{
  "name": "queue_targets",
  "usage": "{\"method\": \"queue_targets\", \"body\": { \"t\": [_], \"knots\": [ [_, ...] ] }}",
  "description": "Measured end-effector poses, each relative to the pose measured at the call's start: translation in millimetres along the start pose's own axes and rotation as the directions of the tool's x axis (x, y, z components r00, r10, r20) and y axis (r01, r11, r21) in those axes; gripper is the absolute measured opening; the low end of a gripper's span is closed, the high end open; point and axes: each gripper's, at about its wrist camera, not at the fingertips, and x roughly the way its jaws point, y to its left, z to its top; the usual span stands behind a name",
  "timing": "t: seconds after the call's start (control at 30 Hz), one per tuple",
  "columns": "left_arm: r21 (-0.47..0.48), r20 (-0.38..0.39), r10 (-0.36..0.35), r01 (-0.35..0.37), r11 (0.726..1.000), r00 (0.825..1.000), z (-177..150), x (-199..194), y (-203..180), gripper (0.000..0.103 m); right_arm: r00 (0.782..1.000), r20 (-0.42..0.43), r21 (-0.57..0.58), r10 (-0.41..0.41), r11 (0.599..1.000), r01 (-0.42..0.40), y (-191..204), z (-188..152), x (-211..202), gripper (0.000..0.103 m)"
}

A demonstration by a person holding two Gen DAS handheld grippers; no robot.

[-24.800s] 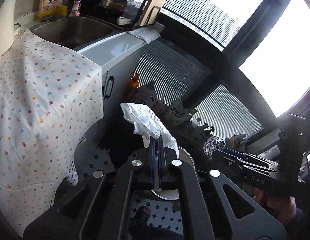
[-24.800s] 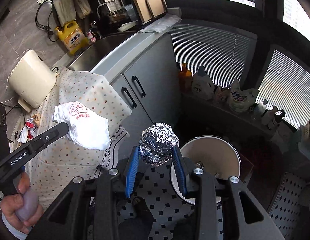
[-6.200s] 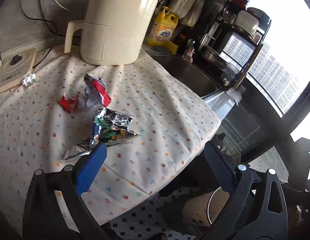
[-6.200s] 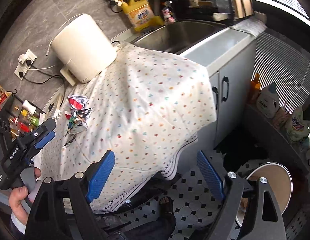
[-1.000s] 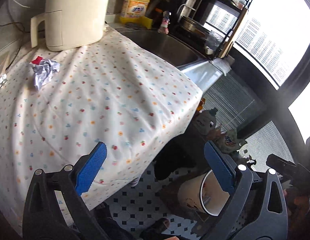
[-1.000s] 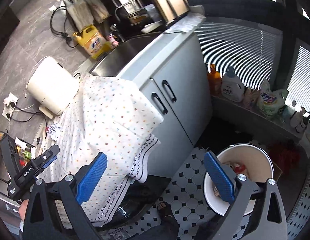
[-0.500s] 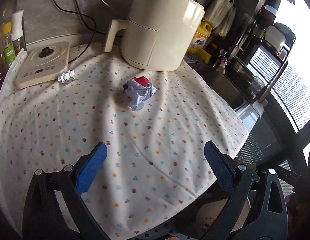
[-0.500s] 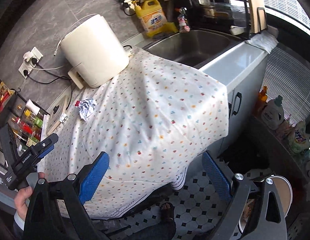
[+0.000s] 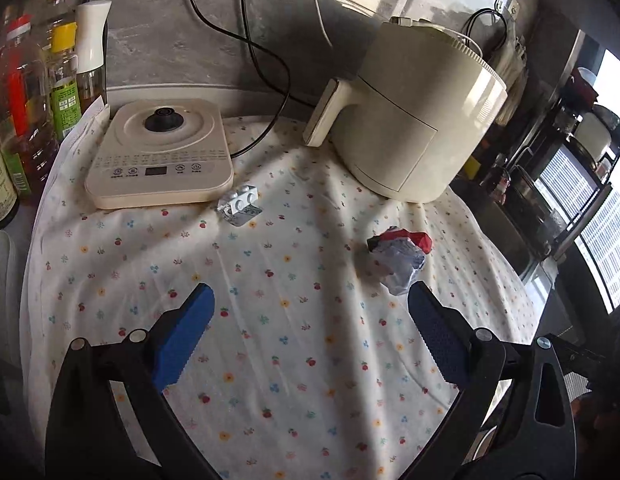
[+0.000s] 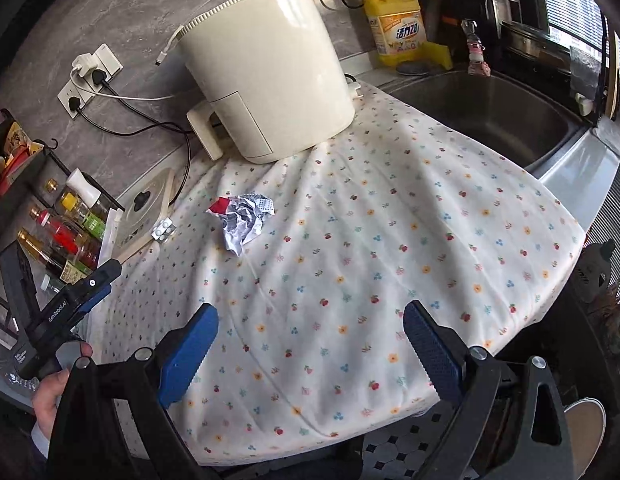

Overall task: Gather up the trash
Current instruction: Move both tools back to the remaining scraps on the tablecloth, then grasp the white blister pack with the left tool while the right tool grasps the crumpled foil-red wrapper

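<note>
While the left gripper (image 9: 310,320) hangs spread wide and empty over the flowered cloth (image 9: 270,352), a crumpled wrapper (image 9: 399,258) (silver, with a red corner) lies near its right fingertip, below the cream appliance (image 9: 417,120); the right gripper (image 10: 310,336) gapes empty too.

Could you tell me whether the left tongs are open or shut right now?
Open. The left tongs show both blue pads spread wide apart with only bare tablecloth between them.
</note>
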Motion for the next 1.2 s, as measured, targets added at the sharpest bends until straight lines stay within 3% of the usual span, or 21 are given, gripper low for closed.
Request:
{"method": "queue_targets", "body": {
  "t": [0.5, 1.03, 1.07, 1.1, 1.13, 1.17, 1.2],
  "knots": [
    [-0.064, -0.071, 0.001, -0.006, 0.998, 0.997, 39, 72, 58, 0.052, 0.999, -0.043, -0.016, -0.005, 1.000, 0.004, 59, 32, 86, 0.079],
    [-0.097, -0.061, 0.013, -0.019, 0.995, 0.998, 50, 114, 67, 0.050, 0.995, -0.084, -0.021, -0.056, 0.998, 0.054, 72, 50, 133, 0.076],
    [-0.096, -0.061, 0.011, -0.017, 0.995, 0.998, 49, 116, 66, 0.044, 0.994, -0.087, -0.025, -0.063, 0.998, 0.061, 73, 50, 135, 0.074],
    [-0.098, -0.066, 0.012, -0.019, 0.995, 0.998, 48, 118, 66, 0.031, 0.993, -0.094, -0.027, -0.065, 0.998, 0.063, 73, 51, 138, 0.064],
    [-0.103, -0.074, 0.019, -0.027, 0.994, 0.997, 48, 119, 67, 0.026, 0.992, -0.108, -0.026, -0.059, 0.998, 0.056, 72, 51, 141, 0.047],
    [-0.111, -0.074, 0.022, -0.030, 0.993, 0.997, 47, 119, 68, 0.025, 0.991, -0.123, -0.020, -0.048, 0.999, 0.046, 72, 51, 144, 0.036],
    [-0.115, -0.068, 0.020, -0.028, 0.993, 0.997, 45, 117, 68, 0.025, 0.990, -0.133, -0.009, -0.034, 0.999, 0.033, 70, 51, 145, 0.018]
  ]
}}
